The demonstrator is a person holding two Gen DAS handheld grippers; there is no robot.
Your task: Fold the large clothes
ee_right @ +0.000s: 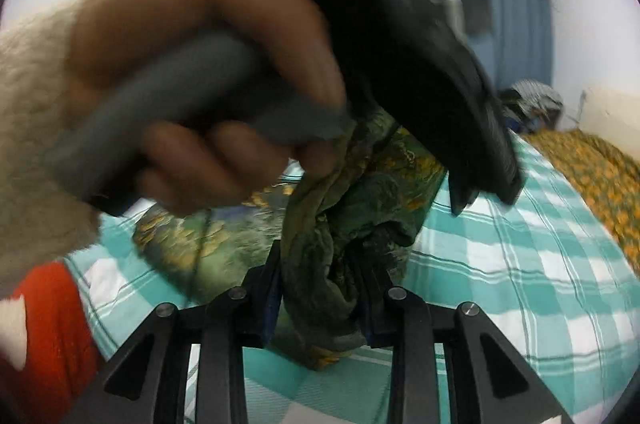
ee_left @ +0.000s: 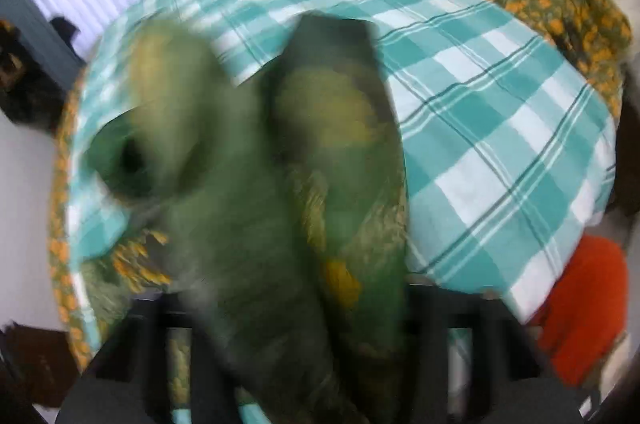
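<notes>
Right gripper point(ee_right: 320, 288) clamps bunched green patterned garment point(ee_right: 360, 200); left gripper point(ee_right: 480, 184) grip state indeterminate; folding barely begun.

right gripper point(ee_right: 320, 288): fingers clamped tight | left gripper point(ee_right: 460, 160): raised, tilted down, blurred | left hand point(ee_right: 208, 72): fist round grey handle

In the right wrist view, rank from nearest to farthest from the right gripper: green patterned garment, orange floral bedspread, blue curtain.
1. Green patterned garment: clamped between the right gripper fingers.
2. Orange floral bedspread: right side, beyond the checked sheet.
3. Blue curtain: on the back wall.
</notes>
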